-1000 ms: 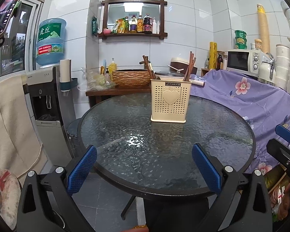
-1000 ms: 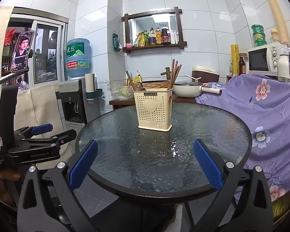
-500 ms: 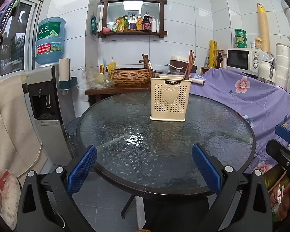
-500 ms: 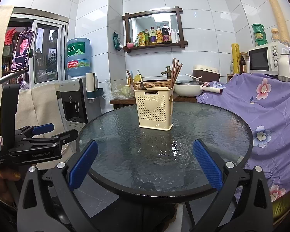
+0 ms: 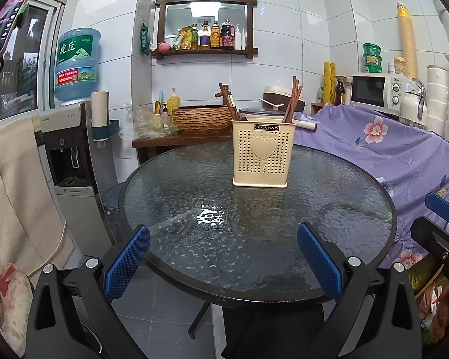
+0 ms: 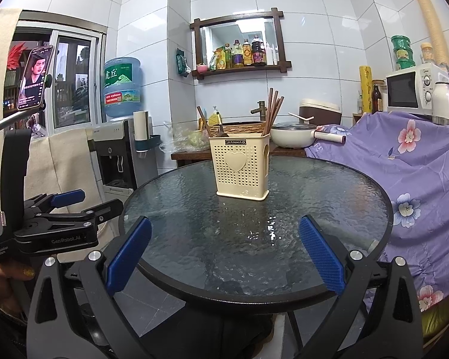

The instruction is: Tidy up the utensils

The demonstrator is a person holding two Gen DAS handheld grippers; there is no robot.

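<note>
Both views are bright and evenly lit from overhead. A ceiling lamp glares white in the mirror [image 5: 206, 15] at 12 o'clock and glints on the textured glass worktop [image 5: 209, 216] near centre. Shadows are soft. Fisheye distortion bends the wall tiles and darkens the corners; focus is sharp.

A: What carries the things?

B: A round table [image 5: 170, 197] with a dark, pebbled glass top and a black rim. A bright patch of light reflects near the middle of the glass.

A: What lies directly on it?

B: One thing only: a cream plastic utensil holder [image 5: 263, 155] standing upright, toward the far side of the table top. It has rows of small holes, a raised heart on the front and a dark label at the top. Brown chopsticks [image 5: 293, 98] lean out of it on the right, and darker handles [image 5: 229, 101] on the left.
</note>
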